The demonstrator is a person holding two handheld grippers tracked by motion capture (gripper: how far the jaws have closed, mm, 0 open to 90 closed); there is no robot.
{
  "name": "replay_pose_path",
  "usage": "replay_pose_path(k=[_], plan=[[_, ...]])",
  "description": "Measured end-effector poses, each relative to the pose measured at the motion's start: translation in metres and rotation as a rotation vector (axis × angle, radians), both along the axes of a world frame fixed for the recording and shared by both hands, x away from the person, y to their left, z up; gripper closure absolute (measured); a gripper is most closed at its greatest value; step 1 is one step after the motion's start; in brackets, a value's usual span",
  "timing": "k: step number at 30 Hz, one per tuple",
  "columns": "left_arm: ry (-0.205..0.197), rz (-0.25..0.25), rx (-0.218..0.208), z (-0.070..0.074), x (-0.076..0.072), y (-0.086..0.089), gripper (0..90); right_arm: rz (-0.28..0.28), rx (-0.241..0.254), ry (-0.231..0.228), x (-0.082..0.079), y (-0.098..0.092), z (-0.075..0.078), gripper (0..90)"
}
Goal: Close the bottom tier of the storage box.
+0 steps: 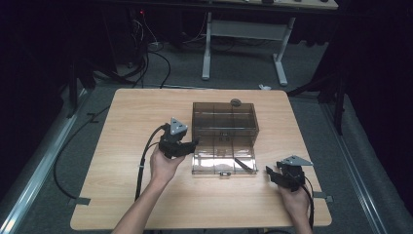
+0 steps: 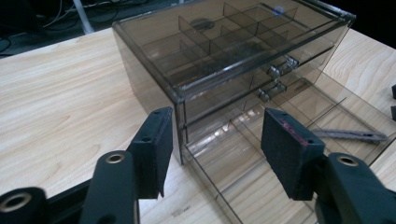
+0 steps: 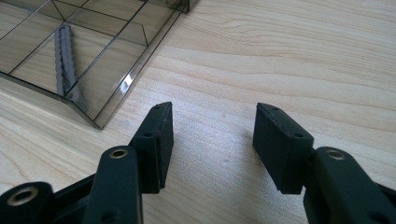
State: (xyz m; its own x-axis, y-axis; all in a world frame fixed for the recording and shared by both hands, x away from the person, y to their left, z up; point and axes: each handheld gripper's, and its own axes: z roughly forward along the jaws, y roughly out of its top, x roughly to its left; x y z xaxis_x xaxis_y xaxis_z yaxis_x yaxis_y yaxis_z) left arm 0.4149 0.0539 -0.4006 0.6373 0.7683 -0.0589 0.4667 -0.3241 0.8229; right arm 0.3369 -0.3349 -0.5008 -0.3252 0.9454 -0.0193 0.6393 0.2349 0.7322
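A smoky clear drawer box (image 1: 224, 118) stands mid-table, its low drawer (image 1: 214, 161) pulled out toward me. A grey ridged strip (image 1: 245, 165) lies in the drawer's right compartment. My left gripper (image 1: 194, 144) hovers at the box's front left corner. In the left gripper view that corner (image 2: 180, 107) sits between the open jaws (image 2: 217, 128), close to the left pad, and neither pad presses it. My right gripper (image 1: 271, 171) rests low over bare wood, right of the drawer. Its jaws (image 3: 212, 126) stand open with nothing between them; the strip (image 3: 65, 60) lies off to their left.
A small round grey object (image 1: 235, 102) lies on the box's back edge. The wooden table (image 1: 126, 117) has bare wood on its left half and along the front. Black cables (image 1: 146, 161) trail off both grippers. A white desk frame (image 1: 207, 48) stands beyond the table.
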Motion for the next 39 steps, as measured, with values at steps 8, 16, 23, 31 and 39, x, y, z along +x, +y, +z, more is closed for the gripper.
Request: replay_pose_path(k=[8, 16, 23, 31, 39], plan=[[-0.001, 0.006, -0.019, 0.007, 0.016, -0.010, 47.3, 0.005, 0.004, -0.002, 0.000, 0.000, 0.000, 48.3], [-0.005, 0.010, 0.025, 0.010, 0.036, -0.030, 47.4, 0.006, 0.005, -0.001, 0.000, 0.000, 0.000, 48.5], [0.016, 0.033, 0.026, 0.004, 0.049, -0.038, 49.4, 0.007, 0.003, -0.002, 0.000, 0.000, 0.000, 48.5], [0.018, 0.056, 0.048, -0.006, 0.056, -0.042, 50.7, 0.005, 0.003, -0.002, 0.000, 0.000, 0.000, 48.6], [0.028, 0.067, 0.060, -0.005, 0.057, -0.038, 50.4, 0.006, 0.002, -0.002, 0.000, 0.000, 0.000, 48.7]])
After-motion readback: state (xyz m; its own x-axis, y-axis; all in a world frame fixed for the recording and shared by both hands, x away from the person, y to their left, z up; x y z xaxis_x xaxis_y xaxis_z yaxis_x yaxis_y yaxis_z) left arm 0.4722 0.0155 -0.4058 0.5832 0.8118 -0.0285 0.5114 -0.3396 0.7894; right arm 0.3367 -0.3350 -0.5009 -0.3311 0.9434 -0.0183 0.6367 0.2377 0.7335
